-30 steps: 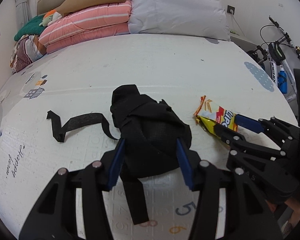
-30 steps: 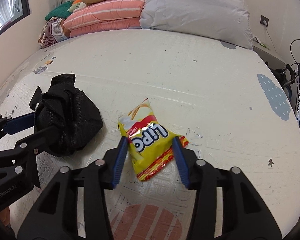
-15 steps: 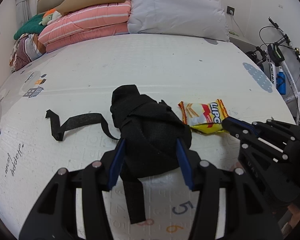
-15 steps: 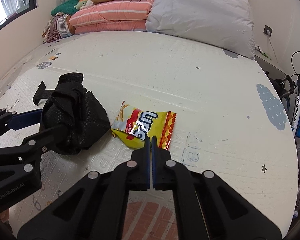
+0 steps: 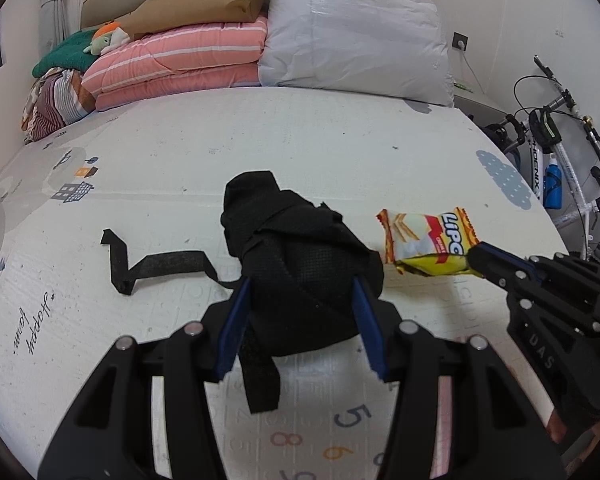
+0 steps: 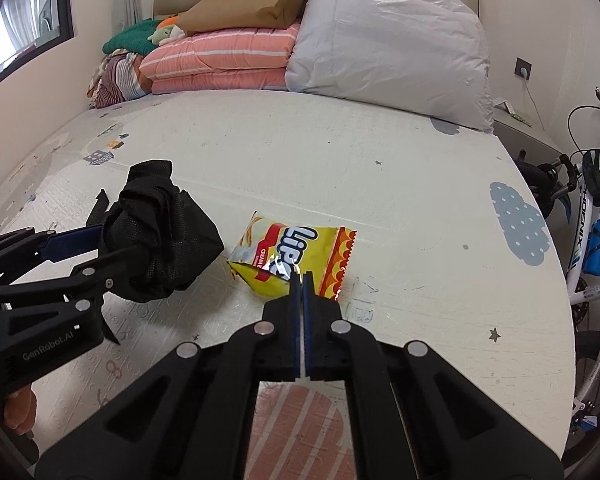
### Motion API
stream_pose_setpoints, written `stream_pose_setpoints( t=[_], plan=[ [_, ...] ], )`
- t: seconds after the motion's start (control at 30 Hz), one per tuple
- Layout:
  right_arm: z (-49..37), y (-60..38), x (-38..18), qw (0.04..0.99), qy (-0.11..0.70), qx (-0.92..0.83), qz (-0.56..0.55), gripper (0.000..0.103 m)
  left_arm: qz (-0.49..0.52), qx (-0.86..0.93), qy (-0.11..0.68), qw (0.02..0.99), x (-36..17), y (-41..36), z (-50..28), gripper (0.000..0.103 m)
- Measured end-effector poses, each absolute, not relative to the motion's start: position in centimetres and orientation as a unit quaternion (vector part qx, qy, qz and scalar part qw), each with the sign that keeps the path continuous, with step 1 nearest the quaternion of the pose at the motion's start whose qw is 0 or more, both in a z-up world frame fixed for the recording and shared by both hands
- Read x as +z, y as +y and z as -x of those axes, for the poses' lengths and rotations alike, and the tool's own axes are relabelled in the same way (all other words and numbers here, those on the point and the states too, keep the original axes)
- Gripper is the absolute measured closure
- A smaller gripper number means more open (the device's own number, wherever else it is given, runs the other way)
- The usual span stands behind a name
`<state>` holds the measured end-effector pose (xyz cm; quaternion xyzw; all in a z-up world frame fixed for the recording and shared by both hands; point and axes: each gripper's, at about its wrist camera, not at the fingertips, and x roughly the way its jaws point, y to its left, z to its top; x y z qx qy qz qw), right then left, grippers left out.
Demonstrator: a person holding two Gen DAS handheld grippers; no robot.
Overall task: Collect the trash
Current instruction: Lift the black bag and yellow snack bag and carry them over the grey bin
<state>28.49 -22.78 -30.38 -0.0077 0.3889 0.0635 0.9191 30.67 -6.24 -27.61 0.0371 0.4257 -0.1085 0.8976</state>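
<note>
The yellow Lipo snack wrapper (image 6: pixel 292 256) looks to be thin, crinkly foil — very light, limp, slick on its printed face, and not fragile, though a pinch on a flat panel could slide off. The crimped seam or a corner seems the surest place to hold it, and the right hand-held gripper (image 6: pixel 302 280) is clamped fully together on the wrapper's near edge, at about 6 o'clock of the pack in the right wrist view. The wrapper hangs from that pinch just above the white play mat (image 6: pixel 380 168), its far end sagging toward the mat; whether that end touches cannot be told. Its long axis runs roughly from 9 o'clock to 3 o'clock in that view, the red zigzag seam at the 3 o'clock end. Just beside it, at 9 o'clock, sits the black fabric bag (image 5: pixel 300 272), soft and floppy, with a loose strap (image 5: pixel 156 266) trailing off at 9 o'clock in the left wrist view. The left hand-held gripper (image 5: pixel 300 332) stands at mid width, its blue pads against the bag's sides — apparently holding it.
</note>
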Motion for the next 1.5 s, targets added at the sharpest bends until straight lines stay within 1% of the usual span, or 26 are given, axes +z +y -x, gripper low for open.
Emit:
stream_pose_setpoints(
  t=[0.13, 0.37, 0.6, 0.77, 1.03, 1.27, 1.5],
  plan=[
    [-26.9, -23.8, -29.1, 0.922, 0.383, 0.052, -0.003, 0.103, -0.032, -0.119, 0.419, 0.900, -26.4, -6.5, -29.9, 0.052],
    [-22.2, -26.7, -25.6, 0.932, 0.361, 0.024, -0.025, 0.103, -0.042, -0.142, 0.385, 0.911, -23.3, -7.6, -26.8, 0.052],
    [-16.0, -30.9, -22.2, 0.939, 0.341, -0.017, -0.038, 0.103, -0.062, -0.191, 0.365, 0.909, -20.6, -11.2, -22.8, 0.052],
    [-10.9, -35.2, -20.3, 0.942, 0.327, -0.057, -0.049, 0.103, -0.095, -0.234, 0.343, 0.905, -18.8, -15.7, -19.0, 0.052],
    [-3.1, -43.2, -18.9, 0.941, 0.308, -0.121, -0.073, 0.103, -0.120, -0.301, 0.330, 0.887, -17.6, -24.2, -13.6, 0.052],
    [3.2, -50.7, -18.8, 0.933, 0.302, -0.179, -0.087, 0.103, -0.148, -0.366, 0.312, 0.864, -16.9, -33.1, -9.0, 0.052],
    [7.7, -57.8, -19.7, 0.919, 0.303, -0.227, -0.107, 0.103, -0.165, -0.424, 0.303, 0.837, -17.3, -41.8, -5.3, 0.052]
  ],
)
